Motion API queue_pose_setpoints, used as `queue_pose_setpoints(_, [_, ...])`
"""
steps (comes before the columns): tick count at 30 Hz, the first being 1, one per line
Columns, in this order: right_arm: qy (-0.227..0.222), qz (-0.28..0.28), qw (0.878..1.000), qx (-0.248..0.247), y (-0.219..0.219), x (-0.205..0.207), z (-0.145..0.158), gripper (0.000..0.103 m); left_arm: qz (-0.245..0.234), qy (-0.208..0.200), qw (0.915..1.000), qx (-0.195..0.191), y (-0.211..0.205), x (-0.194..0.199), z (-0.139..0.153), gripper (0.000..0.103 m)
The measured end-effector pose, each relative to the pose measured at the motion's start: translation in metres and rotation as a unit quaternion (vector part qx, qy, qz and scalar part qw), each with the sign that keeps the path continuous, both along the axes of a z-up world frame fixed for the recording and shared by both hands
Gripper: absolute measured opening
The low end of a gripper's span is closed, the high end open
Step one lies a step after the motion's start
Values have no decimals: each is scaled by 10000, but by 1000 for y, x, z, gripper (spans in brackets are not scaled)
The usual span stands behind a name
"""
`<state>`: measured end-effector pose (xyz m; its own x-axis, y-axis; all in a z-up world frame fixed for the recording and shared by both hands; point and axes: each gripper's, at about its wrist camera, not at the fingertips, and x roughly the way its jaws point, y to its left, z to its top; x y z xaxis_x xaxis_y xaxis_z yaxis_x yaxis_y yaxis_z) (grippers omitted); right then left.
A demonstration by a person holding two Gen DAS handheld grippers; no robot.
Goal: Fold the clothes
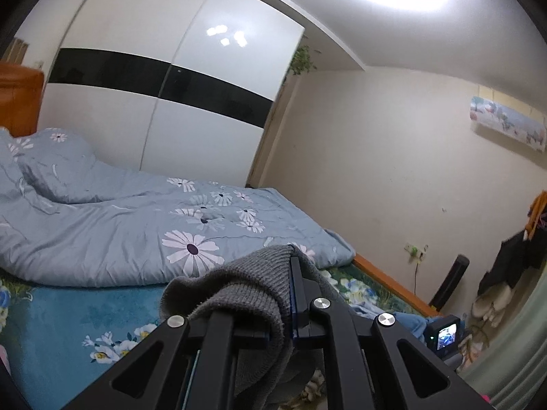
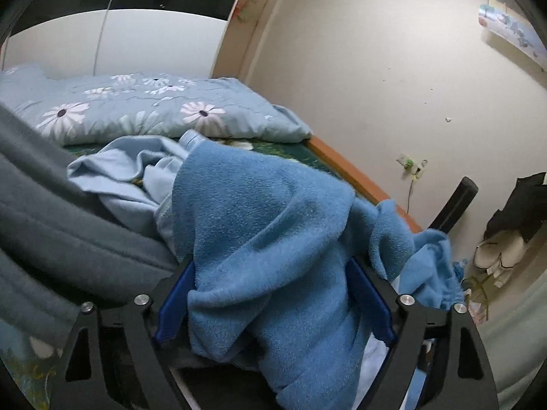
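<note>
A white sliding-door wardrobe (image 1: 164, 102) with a black band across it fills the back of the room, beside a cream wall that carries an air conditioner under a printed cover (image 1: 509, 124). In front of it the bed, edged by an orange wooden frame (image 1: 389, 282), is spread with a teal floral sheet (image 1: 68, 314) and a pale blue quilt with white daisies (image 1: 112, 225) bunched toward the headboard side. On the sheet, near the bed's edge, a blue fleece garment (image 2: 273, 225) lies heaped over a lighter blue piece of clothing (image 2: 123, 171), with a dark grey garment (image 2: 51, 212) draped at the left of the right wrist view. The right gripper (image 2: 273, 294) has its jaws spread wide, the fleece lying between the blue pads (image 2: 174, 300), and I cannot tell whether they press it. The left gripper (image 1: 290, 273) is clamped on a grey knit garment (image 1: 246, 287), which hangs over its fingers above the sheet.
</note>
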<state>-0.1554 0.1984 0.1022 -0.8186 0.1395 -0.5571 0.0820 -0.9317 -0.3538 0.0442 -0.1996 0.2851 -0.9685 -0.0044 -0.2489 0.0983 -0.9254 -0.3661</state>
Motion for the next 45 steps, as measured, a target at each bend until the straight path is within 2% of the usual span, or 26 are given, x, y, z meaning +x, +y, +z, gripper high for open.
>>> queue_pose_setpoints(3, [358, -325, 9986, 210, 5, -11, 18, 85, -3, 583, 9983, -95, 0, 17, 18, 8])
queue_pose_setpoints(4, [486, -483, 9974, 209, 9, -18, 26, 85, -39, 665, 9977, -107, 0, 18, 24, 8])
queue_pose_setpoints(9, [565, -1067, 9927, 63, 32, -51, 58, 85, -183, 836, 9962, -164, 1, 25, 68, 8])
queue_pose_setpoints(13, [521, -1514, 9869, -182, 57, -68, 69, 81, -59, 962, 9950, -263, -12, 46, 91, 8])
queue_pose_setpoints(17, [591, -1502, 9863, -354, 68, -68, 74, 81, 180, 983, 9947, -228, -36, 62, 102, 8])
queue_pose_setpoints(21, [744, -1236, 9862, -810, 77, -51, 88, 81, 464, 883, 9944, -345, -54, 72, 109, 8])
queue_pose_setpoints(23, [803, -852, 9868, -1119, 76, -27, 100, 82, 454, 696, 9957, -404, -53, 73, 107, 8])
queue_pose_setpoints(26, [763, 57, 9888, -1285, 61, 13, 110, 83, 365, 512, 9973, -381, -51, 69, 102, 8])
queue_pose_setpoints(28, [403, 951, 9829, -1527, 47, 42, 105, 84, 323, 460, 9979, -322, -50, 68, 98, 8])
queue_pose_setpoints(31, [49, 1936, 9721, -1326, 14, 82, 84, 85, 246, 387, 9987, -207, -45, 69, 94, 8])
queue_pose_setpoints(36, [-706, 3007, 9488, -658, -52, 116, 26, 85, 207, 309, 9992, -139, -40, 76, 96, 8])
queue_pose_setpoints(38, [-653, 2961, 9529, -64, -77, 117, 5, 85, 191, 318, 9992, -125, -40, 78, 102, 8])
queue_pose_setpoints(40, [-537, 2758, 9594, 257, -90, 109, -7, 85, 192, 342, 9991, -189, -36, 85, 107, 8])
queue_pose_setpoints(44, [-286, 2042, 9776, 413, -92, 80, -12, 84, 153, 356, 9988, -298, -35, 79, 110, 8])
queue_pose_setpoints(45, [-239, 1844, 9818, 379, -89, 73, -10, 78, 152, 354, 9988, -307, -35, 78, 110, 8])
